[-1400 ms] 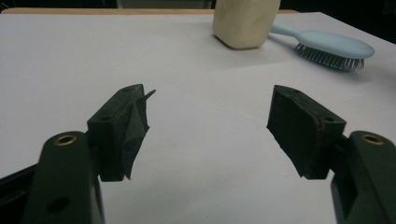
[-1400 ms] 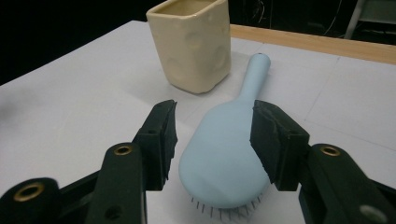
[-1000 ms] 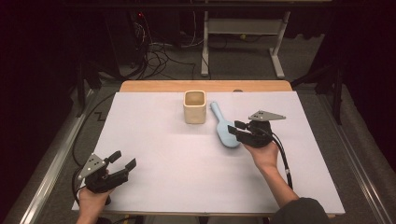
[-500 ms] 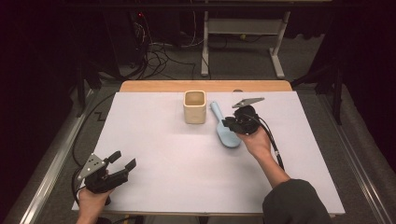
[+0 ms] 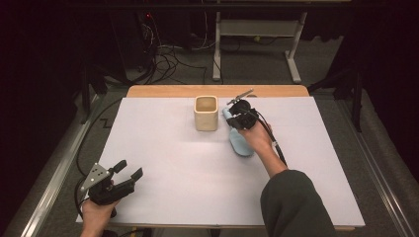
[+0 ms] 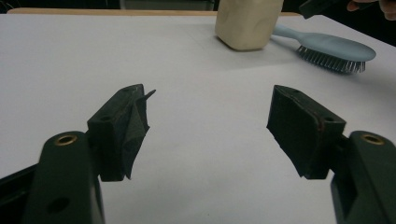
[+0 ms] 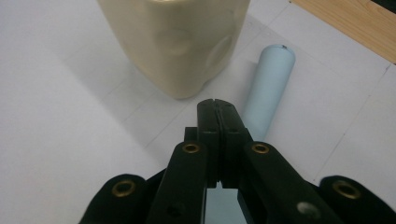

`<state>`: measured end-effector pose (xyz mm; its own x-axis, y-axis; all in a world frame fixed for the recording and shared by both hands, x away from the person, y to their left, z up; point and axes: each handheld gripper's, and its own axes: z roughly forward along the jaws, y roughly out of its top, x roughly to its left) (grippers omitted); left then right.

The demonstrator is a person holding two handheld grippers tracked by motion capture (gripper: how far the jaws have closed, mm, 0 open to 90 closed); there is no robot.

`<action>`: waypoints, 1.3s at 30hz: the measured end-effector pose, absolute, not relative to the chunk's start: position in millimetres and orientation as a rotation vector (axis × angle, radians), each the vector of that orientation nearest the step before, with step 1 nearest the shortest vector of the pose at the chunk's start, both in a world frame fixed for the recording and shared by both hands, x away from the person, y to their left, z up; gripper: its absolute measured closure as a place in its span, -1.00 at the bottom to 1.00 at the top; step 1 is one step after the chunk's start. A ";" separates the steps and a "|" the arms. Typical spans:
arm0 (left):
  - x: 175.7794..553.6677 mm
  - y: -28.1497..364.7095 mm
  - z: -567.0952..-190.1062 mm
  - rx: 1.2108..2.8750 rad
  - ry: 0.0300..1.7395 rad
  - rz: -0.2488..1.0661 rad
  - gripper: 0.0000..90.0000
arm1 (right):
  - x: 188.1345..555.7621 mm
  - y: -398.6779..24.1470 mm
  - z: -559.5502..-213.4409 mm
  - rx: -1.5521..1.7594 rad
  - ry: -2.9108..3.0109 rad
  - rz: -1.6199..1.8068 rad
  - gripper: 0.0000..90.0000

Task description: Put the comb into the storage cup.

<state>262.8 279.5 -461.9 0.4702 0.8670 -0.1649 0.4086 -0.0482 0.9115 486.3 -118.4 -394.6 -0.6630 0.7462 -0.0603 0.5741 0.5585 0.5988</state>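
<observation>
A cream square cup [image 5: 206, 112] stands upright near the middle of the desk's [image 5: 163, 163] far edge, its mouth open to the high view; as far as that view looks in, its inside is bare. Just to its right lies a pale blue hairbrush [image 5: 240, 143], handle pointing to the far edge and head toward the near side. In the left tool view the brush [image 6: 334, 50] lies bristles down, close beside the cup [image 6: 247, 21] but not touching it.

The right tool [image 5: 240, 117] sits over the brush's handle, right next to the cup. In its own view the 2 jaws are pressed flat together with nothing between them, the blue handle [image 7: 271, 91] lying on the desk beyond the tips and the cup [image 7: 177, 42] just past them.

The left tool [image 5: 129, 173] rests at the near left corner of the desk, jaws apart and holding nothing.

Against the frames a second ago, the right tool has travelled from beside the brush's head up toward the handle and the cup, and its jaws have just been closing on nothing. The left tool, cup and brush have kept their places.
</observation>
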 end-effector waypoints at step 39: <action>260.2 269.6 -460.6 1.698 1.061 0.538 -0.34 | 534.6 -95.6 -419.0 1.241 2.478 0.597 1.00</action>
<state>260.2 269.6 -460.6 0.5126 0.8482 -0.1336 0.3937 -0.0939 0.9144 534.6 -95.6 -419.0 -0.5791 0.8109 -0.0841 0.6837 0.5393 0.4917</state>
